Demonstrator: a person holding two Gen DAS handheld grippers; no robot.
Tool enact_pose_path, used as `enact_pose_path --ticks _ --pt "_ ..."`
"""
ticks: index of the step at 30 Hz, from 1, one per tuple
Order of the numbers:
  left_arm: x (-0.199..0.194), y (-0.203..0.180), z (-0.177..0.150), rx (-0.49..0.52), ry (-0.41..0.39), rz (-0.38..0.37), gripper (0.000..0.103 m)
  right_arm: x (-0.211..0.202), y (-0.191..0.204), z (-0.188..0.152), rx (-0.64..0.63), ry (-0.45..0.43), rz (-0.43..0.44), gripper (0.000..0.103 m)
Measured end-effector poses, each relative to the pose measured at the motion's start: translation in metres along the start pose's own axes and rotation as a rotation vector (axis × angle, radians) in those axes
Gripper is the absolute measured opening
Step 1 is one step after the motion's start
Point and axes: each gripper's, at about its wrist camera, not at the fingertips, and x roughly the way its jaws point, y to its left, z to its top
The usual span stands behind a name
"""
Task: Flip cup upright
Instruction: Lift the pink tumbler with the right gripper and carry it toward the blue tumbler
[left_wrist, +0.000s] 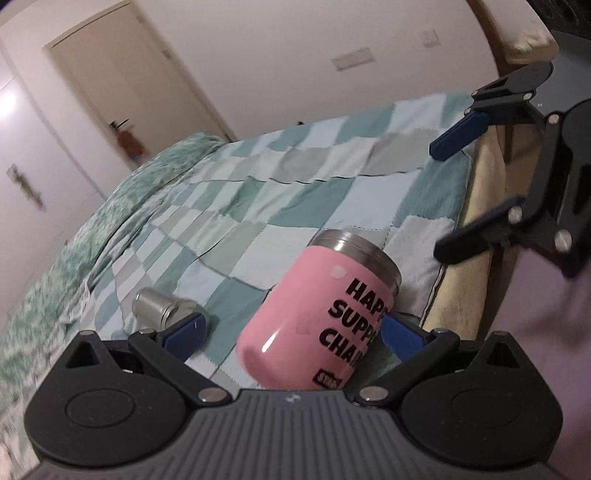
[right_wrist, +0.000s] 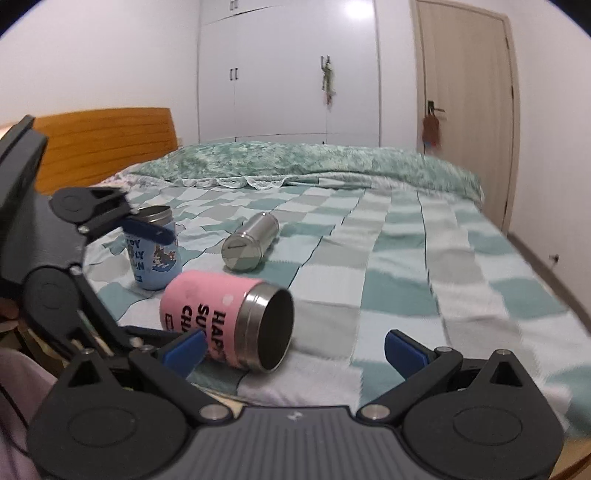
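Pink cup (left_wrist: 317, 325) lies sideways on bed (left_wrist: 258, 184); my left gripper (left_wrist: 291, 334) (spread wide, seemingly untouching) should clamp mid-body squarely.

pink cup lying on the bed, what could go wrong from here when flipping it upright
The pink cup lies on its side on a soft, wrinkled bedspread, so once stood up it may tip again. The left hand-held gripper is open around its smooth, round body, which could slip or roll away as the fingers close. The blue cup and steel cup sit nearby and might get knocked.
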Motion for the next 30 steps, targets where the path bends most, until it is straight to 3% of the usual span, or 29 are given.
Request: enact_pose_path --ticks 6,10,13,17,23,30 --pt "0.031 -0.005 0.009 0.149 0.088 -0.047 0.103 0.017 0.002 -0.014 -0.011 0.005 -0.018 0.103" --pt "0.057 -0.002 0.014 0.15 0.174 -0.122 0.102 0.023 -0.004 -0.019 -0.002 0.005 -0.004 0.103" --pt "0.073 0.004 0.018 0.086 0.258 -0.151 0.099 0.023 -0.007 -0.02 -0.013 0.004 0.008 0.103" --pt "0.083 0.028 0.028 -0.169 0.377 -0.169 0.097 0.021 -0.014 -0.02 -0.019 -0.014 -0.002 0.103" --pt "0.082 0.04 0.035 -0.465 0.508 -0.141 0.097 0.02 -0.032 -0.016 -0.017 -0.043 -0.017 0.103" --pt "0.073 0.059 0.023 -0.898 0.562 -0.077 0.096 0.019 -0.043 -0.016 -0.025 -0.066 -0.007 0.103"
